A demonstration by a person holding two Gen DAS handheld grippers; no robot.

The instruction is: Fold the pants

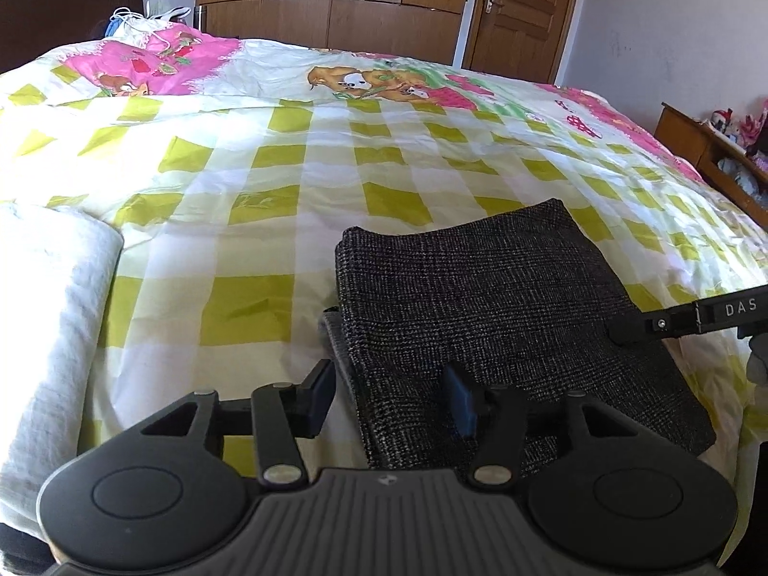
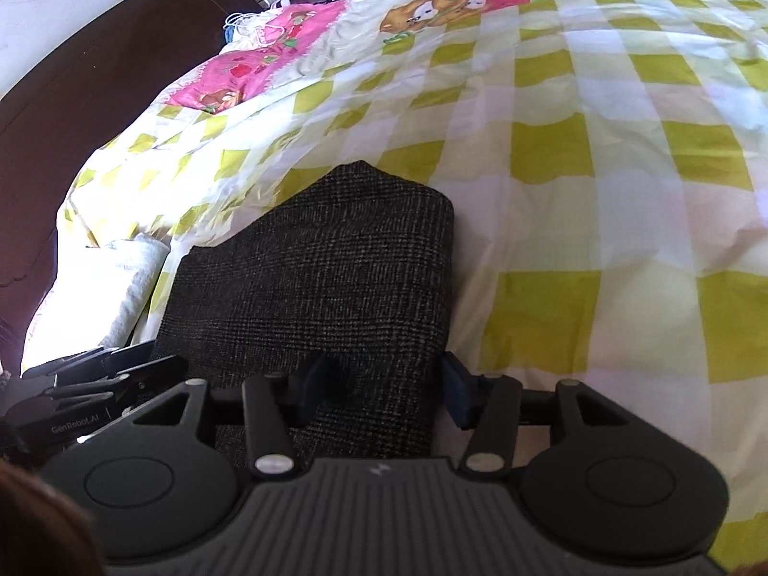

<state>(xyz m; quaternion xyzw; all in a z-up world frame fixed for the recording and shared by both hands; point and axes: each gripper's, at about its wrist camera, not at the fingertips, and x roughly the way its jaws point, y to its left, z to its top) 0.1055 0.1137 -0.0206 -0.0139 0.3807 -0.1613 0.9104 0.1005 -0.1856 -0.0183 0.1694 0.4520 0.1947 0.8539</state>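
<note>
The pants [image 1: 489, 307] are dark grey checked cloth, folded into a thick rectangle on the checked bedspread [image 1: 288, 182]. My left gripper [image 1: 390, 401] is open and straddles the near left edge of the fold. Its left finger is over the bedspread and its right finger is on the cloth. In the right wrist view my right gripper [image 2: 384, 391] is open over the pants' [image 2: 326, 278] near right edge, one finger on the cloth and one just past the edge. The right gripper's finger [image 1: 633, 326] also reaches onto the pants from the right.
A folded white cloth [image 1: 57, 312] lies on the bed left of the pants. Pink pillows [image 1: 144, 62] and cables sit at the far end by a dark headboard [image 2: 72, 120]. A wooden shelf [image 1: 710, 153] stands beside the bed, with a wardrobe and a door [image 1: 518, 5] behind.
</note>
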